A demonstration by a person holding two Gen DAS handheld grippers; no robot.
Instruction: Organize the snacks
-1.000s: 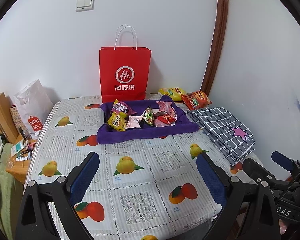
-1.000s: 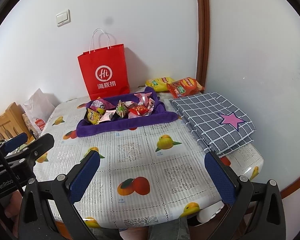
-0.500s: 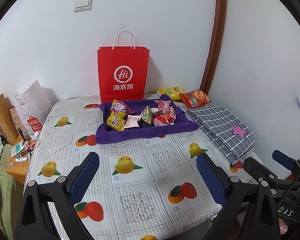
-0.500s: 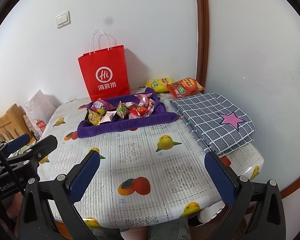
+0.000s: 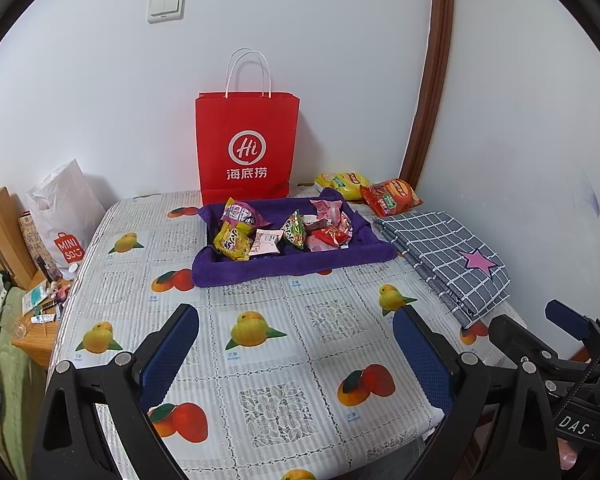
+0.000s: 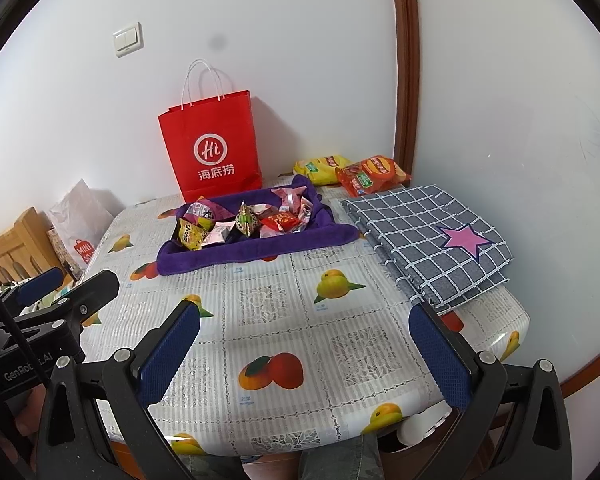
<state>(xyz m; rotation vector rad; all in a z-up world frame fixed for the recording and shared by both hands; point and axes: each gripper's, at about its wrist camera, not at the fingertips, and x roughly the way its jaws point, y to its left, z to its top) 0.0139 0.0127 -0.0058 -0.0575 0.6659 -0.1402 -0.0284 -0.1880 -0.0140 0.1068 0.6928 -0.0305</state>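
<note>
Since a second ago both views have shifted only slightly, the red paper shopping bag with white handles (image 5: 247, 148) sitting a little lower in the left view; nothing on the table has moved. The left gripper (image 5: 296, 354) hangs over the near edge of the fruit-print tablecloth (image 5: 276, 360), jaws spread wide with nothing between them. The right gripper (image 6: 306, 354) does the same, equally wide and empty. One purple towel folded into a shallow tray (image 5: 292, 260) lies at the far middle of the table, holding a heap of small snack packets (image 5: 284, 232), roughly eight, though the overlap prevents an exact count. Behind its right corner lie two larger chip bags, one yellow (image 5: 342, 184) and one orange-red (image 5: 392, 196), touching each other. One folded grey checked cloth with a pink star (image 6: 432, 240) lies along the right edge. The red bag stands upright against the far wall, just behind the towel.
</note>
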